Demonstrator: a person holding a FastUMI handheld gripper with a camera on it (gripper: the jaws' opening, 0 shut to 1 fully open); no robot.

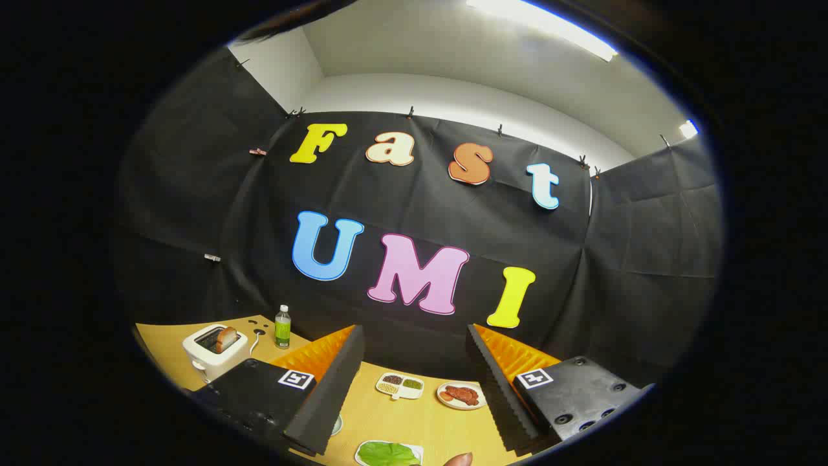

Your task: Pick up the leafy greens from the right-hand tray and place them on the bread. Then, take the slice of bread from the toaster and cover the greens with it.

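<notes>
In the gripper view, the tool (414, 388) is held high and level with its fingers spread wide, grasping nothing. The flat green leafy greens (387, 454) on their white tray (417, 449) lie low between the fingers, close beneath the tool. The brown bread slice (226, 339) stands in the white toaster (210, 356), well off beyond the left finger on the wooden tabletop (394, 417).

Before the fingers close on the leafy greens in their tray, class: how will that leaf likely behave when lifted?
The leafy greens look thin and flat on their white tray, so they will probably droop and weigh little. A glossy surface suggests they may slip. The open gripper is nowhere near the leaf and holds nothing; pinching near an edge seems wise, since it could tear.
</notes>
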